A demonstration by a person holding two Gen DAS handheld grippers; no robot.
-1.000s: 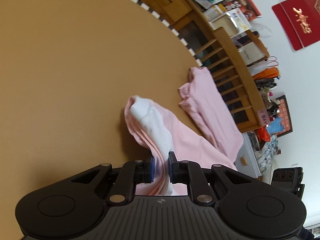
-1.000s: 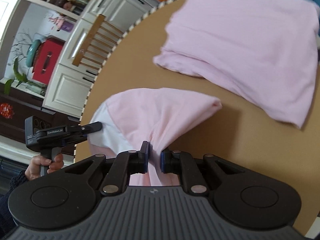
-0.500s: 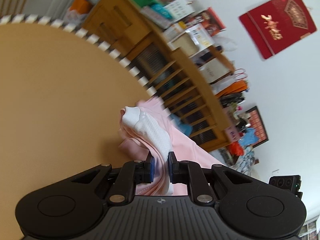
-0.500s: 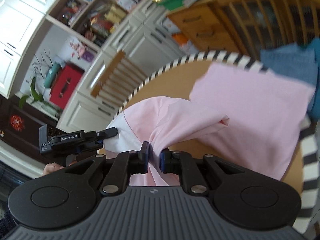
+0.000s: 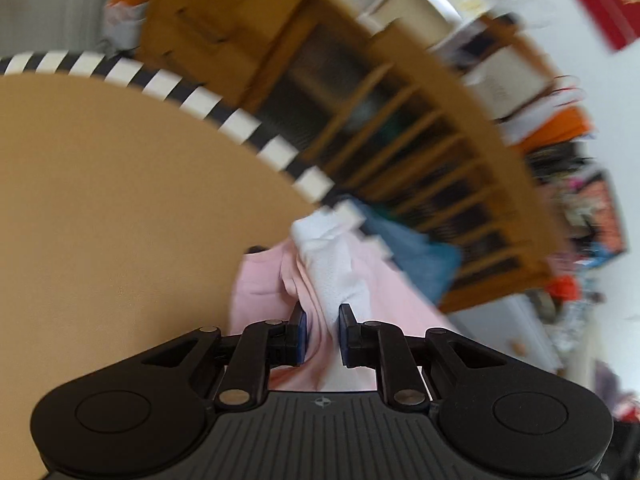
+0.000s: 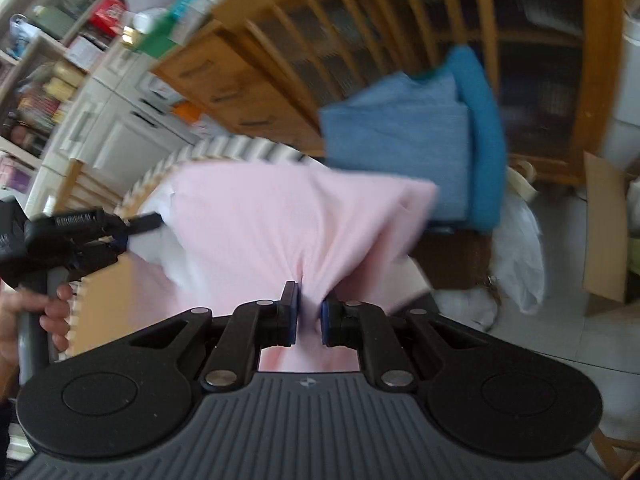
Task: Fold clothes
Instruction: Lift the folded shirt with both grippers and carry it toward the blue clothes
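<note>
Pinching a bunch of pink cloth, the right gripper fills the bottom of the right wrist view, and its two fingers press on the pink garment from both sides. This garment spreads upward from the jaws to the centre of the frame, over the striped edge of the table. At the left edge of the same frame a hand holds the handle of the left gripper, which reaches to the white part of the garment at middle left. Behind the pink cloth, in the upper right, a blue garment is folded in front of a wooden cabinet.

In the left wrist view the left gripper is at the bottom, and its jaws are opening, with a fold of the pink garment and its white mesh part between the fingers. On the right pad the cloth touches; on the left pad I cannot tell. The garment hangs in the lower centre of the frame, near the striped edge of the tan table. This whole view is blurred
</note>
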